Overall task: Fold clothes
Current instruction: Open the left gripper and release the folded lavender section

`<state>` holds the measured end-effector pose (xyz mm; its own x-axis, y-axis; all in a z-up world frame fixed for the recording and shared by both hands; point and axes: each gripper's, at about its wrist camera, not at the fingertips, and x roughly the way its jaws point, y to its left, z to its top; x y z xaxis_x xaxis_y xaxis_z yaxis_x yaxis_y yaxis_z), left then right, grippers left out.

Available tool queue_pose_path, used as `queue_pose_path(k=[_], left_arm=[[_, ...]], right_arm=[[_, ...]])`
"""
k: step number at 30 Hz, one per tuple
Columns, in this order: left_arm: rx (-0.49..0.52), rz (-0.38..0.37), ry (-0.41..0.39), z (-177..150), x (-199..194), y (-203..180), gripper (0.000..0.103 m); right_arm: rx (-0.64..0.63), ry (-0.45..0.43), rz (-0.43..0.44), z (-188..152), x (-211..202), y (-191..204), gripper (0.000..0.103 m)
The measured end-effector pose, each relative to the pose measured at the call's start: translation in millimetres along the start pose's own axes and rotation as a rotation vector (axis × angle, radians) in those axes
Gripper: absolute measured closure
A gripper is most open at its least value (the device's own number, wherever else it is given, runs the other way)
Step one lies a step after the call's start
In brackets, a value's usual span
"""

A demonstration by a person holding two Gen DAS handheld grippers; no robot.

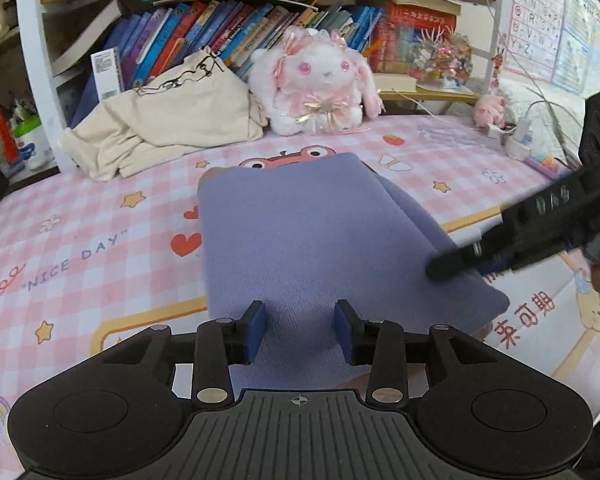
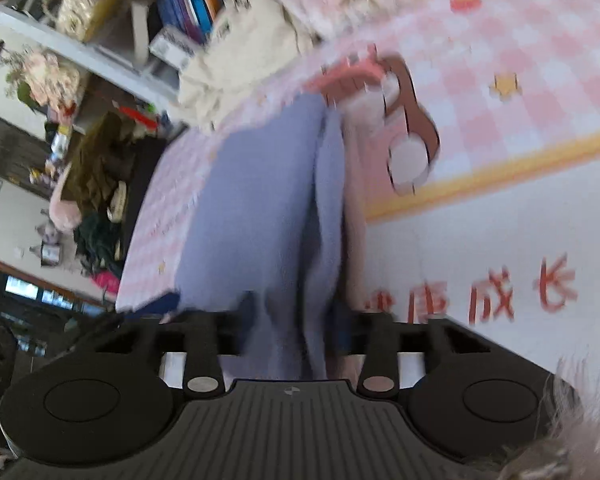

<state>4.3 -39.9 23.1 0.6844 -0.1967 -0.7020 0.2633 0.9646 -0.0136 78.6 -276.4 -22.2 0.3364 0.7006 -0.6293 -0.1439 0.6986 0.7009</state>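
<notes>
- On the bed's pink checked sheet [image 1: 100, 240] lies the folded lavender cloth [image 1: 300, 232], soft, felt-like, roughly rectangular.
- My left fingers [image 1: 300, 330], blue-padded, stand parted above its near edge, grasping nothing.
- My right fingers [image 2: 296, 312] straddle the cloth's layered side edge; motion blur hides whether they pinch it.
- A fluffy white-and-pink plush rabbit [image 1: 320, 84] sits beyond, beside crumpled cream fabric [image 1: 168, 120].
</notes>
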Motion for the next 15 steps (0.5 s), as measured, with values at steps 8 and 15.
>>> queue_pose_path(k=[8,15], left_arm=[[-0.064,-0.048,-0.051,6.6,-4.4,21.9,0.064],[-0.094,-0.098,0.008,-1.5,11.8,33.5,0.064]], right_arm=[[-0.127,-0.112,-0.062,3.1,4.4,27.6,0.088],[-0.247,-0.165,-0.139,-24.6,0.9,43.2,0.088]])
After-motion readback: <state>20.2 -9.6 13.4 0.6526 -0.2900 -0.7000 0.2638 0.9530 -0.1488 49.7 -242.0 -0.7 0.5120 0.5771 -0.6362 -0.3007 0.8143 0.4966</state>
